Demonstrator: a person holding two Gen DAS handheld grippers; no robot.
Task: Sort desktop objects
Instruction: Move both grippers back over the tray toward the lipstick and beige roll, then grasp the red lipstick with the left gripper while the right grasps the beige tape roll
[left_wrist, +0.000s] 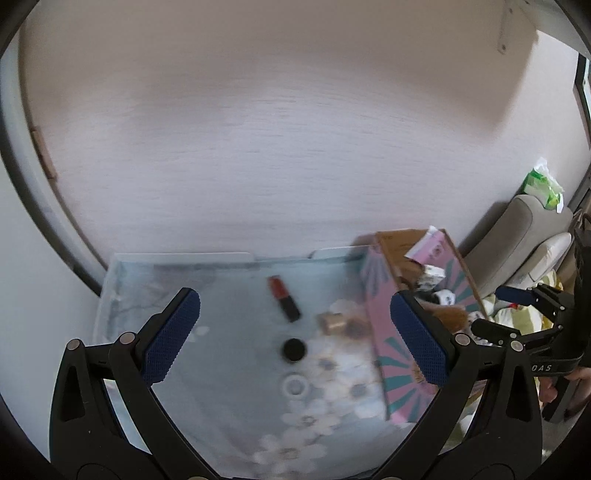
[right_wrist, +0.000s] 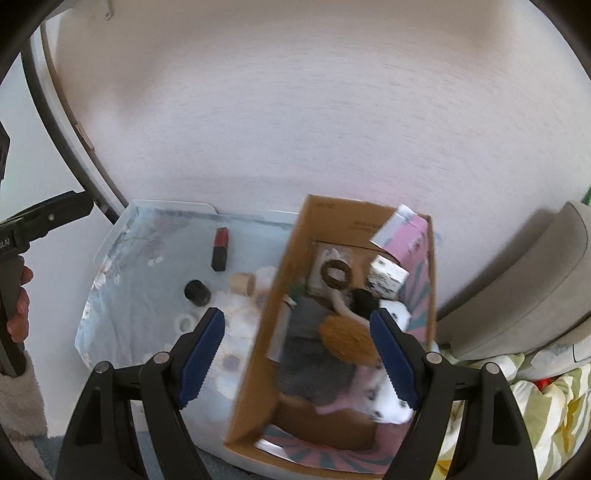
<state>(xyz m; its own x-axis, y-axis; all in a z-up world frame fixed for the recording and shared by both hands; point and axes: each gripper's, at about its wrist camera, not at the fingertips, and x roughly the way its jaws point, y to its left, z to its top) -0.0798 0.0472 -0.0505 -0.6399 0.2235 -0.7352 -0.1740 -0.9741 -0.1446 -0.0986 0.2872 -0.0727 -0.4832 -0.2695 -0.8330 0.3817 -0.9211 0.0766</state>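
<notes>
Both grippers, left (left_wrist: 295, 339) and right (right_wrist: 297, 354), hang spread and empty; a red-black lipstick (left_wrist: 283, 297) lies on the blurred floral tray (left_wrist: 221, 280), beside a cardboard box (right_wrist: 284, 266) whose jumbled contents are hard to distinguish

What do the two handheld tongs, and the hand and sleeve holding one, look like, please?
Both the left tongs and right tongs are matte black plastic, each arm a skeletal frame with triangular cut-outs and silver rivets. The fingers carry dark blue textured pads. White lettering marks the handles. The person's left hand is bare, its sleeve fuzzy beige.
</notes>
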